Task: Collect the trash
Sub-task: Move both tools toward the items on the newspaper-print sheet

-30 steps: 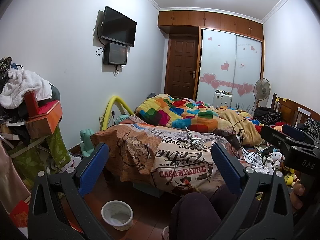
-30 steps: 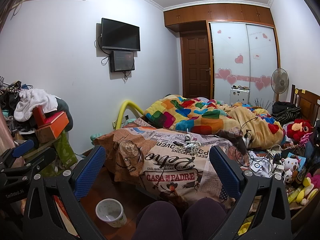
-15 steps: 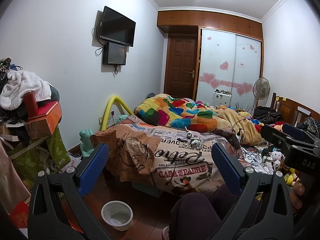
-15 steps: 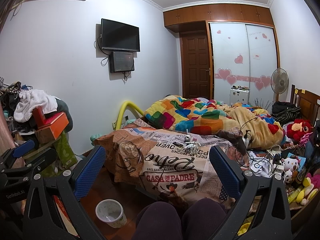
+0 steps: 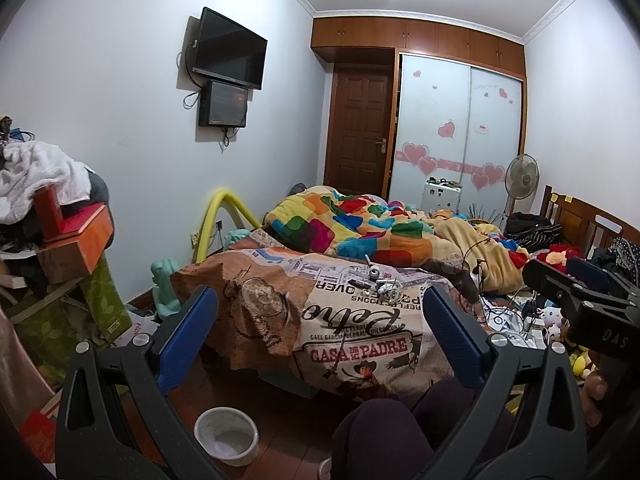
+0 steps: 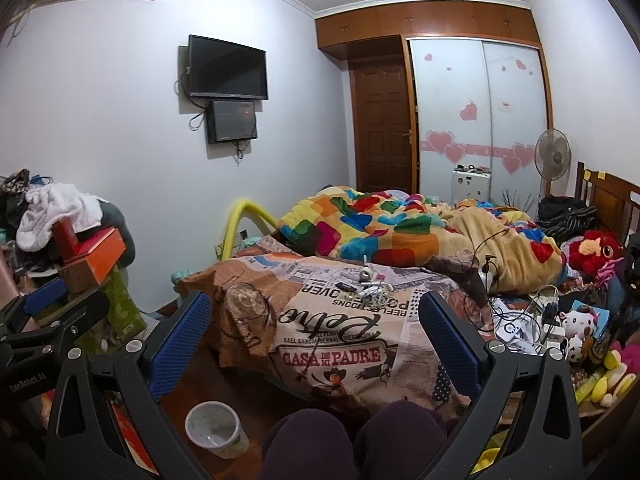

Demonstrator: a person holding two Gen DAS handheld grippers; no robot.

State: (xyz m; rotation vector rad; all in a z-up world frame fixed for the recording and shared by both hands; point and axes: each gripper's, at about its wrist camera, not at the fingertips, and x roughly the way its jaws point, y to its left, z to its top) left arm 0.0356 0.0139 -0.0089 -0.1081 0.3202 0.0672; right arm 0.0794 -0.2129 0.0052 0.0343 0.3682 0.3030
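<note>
Blue-padded fingers of the left gripper (image 5: 318, 334) and right gripper (image 6: 314, 338) stand spread wide, holding nothing. Between them hangs the bed (image 5: 360, 320) edge; a white bin (image 5: 226, 436) sits on open floor (image 5: 280, 400) below.

Bedspread (image 5: 352, 332) reads "CASA DE MI PADRE"; tongs (image 5: 600, 320) read "DAS".

— What do the left tongs (image 5: 318, 332) show?
— Blue pads spread wide, gripping nothing, aimed at a bed (image 5: 360, 320) with a newspaper-print cover.
— And on the floor?
— A white bin (image 5: 226, 436) near the bed's foot, beside the person's dark knee (image 5: 380, 436). The right tongs (image 5: 576, 300) jut in at the right edge.
</note>
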